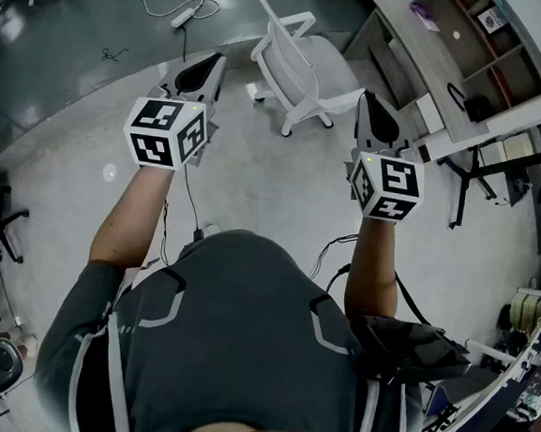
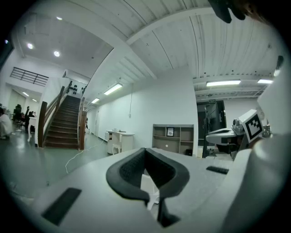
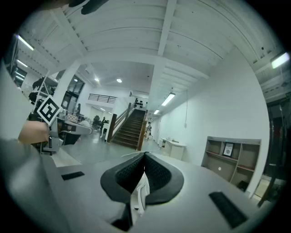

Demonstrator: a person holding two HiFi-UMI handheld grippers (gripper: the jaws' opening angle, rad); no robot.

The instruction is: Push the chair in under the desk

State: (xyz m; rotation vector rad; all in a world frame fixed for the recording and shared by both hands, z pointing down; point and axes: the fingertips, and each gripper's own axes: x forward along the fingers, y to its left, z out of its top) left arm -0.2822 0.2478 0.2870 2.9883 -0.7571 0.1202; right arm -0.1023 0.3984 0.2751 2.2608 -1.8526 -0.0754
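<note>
A white chair (image 1: 301,64) stands on the grey floor ahead of me, its seat towards a long pale desk (image 1: 425,59) at the upper right. A gap of floor separates chair and desk. My left gripper (image 1: 208,68) is held left of the chair, shut and empty. My right gripper (image 1: 372,108) hovers just right of the chair's base, also shut with nothing in it. Neither touches the chair. In the left gripper view the closed jaws (image 2: 145,151) hide most of the chair (image 2: 148,187). In the right gripper view a sliver of the chair (image 3: 138,196) shows below the shut jaws (image 3: 144,157).
A shelf unit (image 1: 498,37) stands behind the desk. A white power strip with its cable (image 1: 185,13) lies on the floor at the far left. A black stand (image 1: 472,176) is at the right. A staircase (image 2: 61,123) rises in the distance.
</note>
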